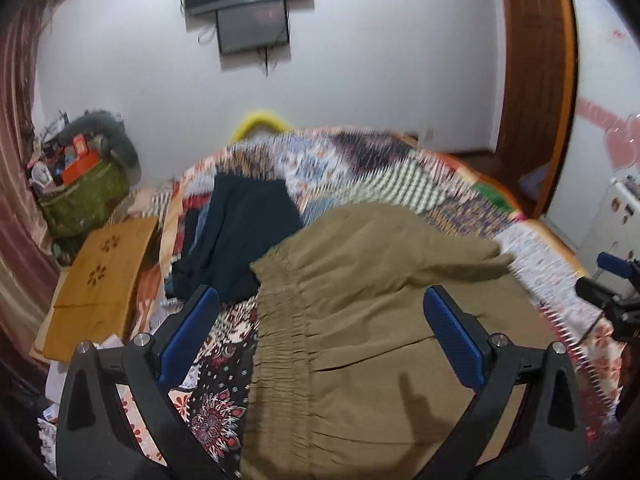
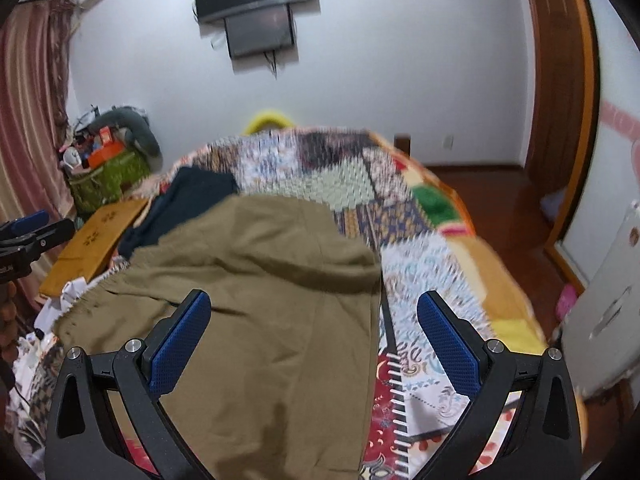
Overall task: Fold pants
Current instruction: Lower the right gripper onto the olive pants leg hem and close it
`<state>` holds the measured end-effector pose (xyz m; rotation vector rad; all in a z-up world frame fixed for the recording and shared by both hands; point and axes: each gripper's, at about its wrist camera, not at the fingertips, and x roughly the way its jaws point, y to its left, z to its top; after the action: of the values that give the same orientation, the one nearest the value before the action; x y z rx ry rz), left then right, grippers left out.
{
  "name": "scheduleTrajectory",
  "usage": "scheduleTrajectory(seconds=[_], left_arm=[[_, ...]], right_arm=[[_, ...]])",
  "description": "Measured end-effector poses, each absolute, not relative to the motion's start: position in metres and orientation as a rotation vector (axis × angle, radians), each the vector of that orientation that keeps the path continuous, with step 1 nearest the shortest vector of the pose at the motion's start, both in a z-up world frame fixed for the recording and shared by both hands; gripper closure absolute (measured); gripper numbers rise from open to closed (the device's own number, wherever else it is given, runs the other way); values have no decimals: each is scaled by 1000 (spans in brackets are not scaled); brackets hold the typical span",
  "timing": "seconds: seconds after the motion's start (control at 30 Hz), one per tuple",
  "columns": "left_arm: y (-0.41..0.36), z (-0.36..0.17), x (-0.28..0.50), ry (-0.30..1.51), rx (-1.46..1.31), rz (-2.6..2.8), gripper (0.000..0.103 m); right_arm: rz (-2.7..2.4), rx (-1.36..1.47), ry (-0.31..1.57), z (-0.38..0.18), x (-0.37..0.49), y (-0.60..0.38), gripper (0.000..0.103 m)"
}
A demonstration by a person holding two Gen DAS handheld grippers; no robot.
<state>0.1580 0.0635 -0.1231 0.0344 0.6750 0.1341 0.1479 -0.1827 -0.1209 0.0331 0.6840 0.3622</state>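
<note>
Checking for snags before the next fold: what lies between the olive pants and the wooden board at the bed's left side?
In the left wrist view, dark clothes lie on the quilt between the pants and the board.

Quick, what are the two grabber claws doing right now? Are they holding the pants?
Left gripper: open, holding nothing, over the olive pants.
Right gripper: open, holding nothing, over the pants' right edge.

no legible text, label, brand or number found; faint white lettering on the black gripper body (image 2: 12, 268) at left edge is unreadable.
</note>
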Motion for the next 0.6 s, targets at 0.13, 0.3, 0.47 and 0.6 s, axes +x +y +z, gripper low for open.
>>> scheduleTrajectory(seconds=[0.13, 0.3, 0.47, 0.6], left_arm=[[90, -151, 187, 787, -2, 123, 0], [116, -175, 216, 887, -16, 126, 2], [136, -200, 239, 991, -25, 115, 14], [145, -213, 250, 1042, -52, 90, 16]], right_arm=[[393, 55, 783, -146, 175, -188, 10], [440, 75, 899, -172, 208, -191, 29], [485, 68, 992, -195, 236, -187, 46], [487, 34, 1049, -209, 252, -181, 50]])
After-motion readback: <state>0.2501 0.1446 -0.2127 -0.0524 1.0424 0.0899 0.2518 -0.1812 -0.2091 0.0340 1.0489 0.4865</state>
